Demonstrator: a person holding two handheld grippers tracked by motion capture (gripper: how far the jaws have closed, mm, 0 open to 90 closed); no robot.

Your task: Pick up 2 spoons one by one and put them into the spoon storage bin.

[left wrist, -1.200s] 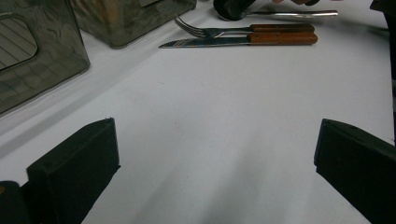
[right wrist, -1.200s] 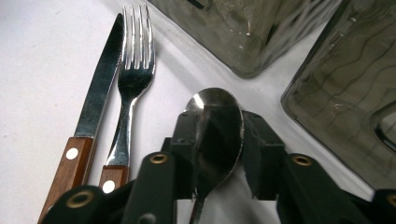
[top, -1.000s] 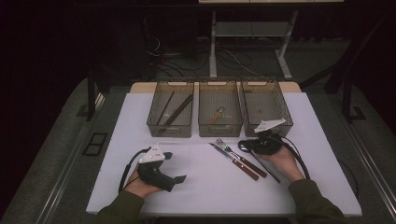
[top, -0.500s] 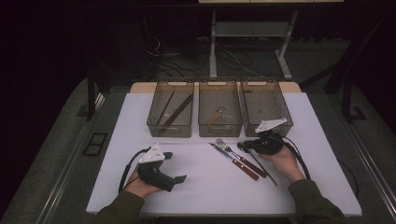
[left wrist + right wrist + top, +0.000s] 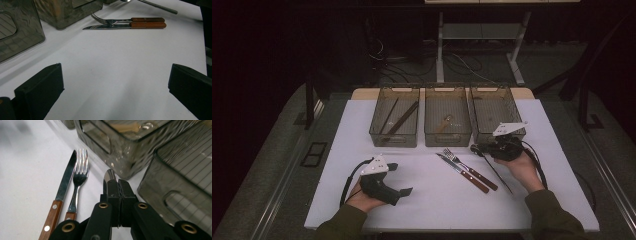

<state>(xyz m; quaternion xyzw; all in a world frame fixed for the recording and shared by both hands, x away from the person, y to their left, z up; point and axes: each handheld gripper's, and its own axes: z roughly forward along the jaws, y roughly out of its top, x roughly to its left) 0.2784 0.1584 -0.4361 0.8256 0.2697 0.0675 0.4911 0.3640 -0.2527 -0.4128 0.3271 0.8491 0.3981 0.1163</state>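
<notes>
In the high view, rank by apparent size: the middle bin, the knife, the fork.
1. Middle bin, clearly largest.
2. Knife and fork: they look about equal in length, lying side by side, so I won't rank them.

Left of the black right gripper [image 5: 119,192] lie a brown-handled steel knife [image 5: 61,195] and fork [image 5: 78,182]; smoky ribbed bins [image 5: 180,170] beyond.

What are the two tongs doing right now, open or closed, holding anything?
Left tongs: open, holding nothing.
Right tongs: closed on a spoon.
</notes>
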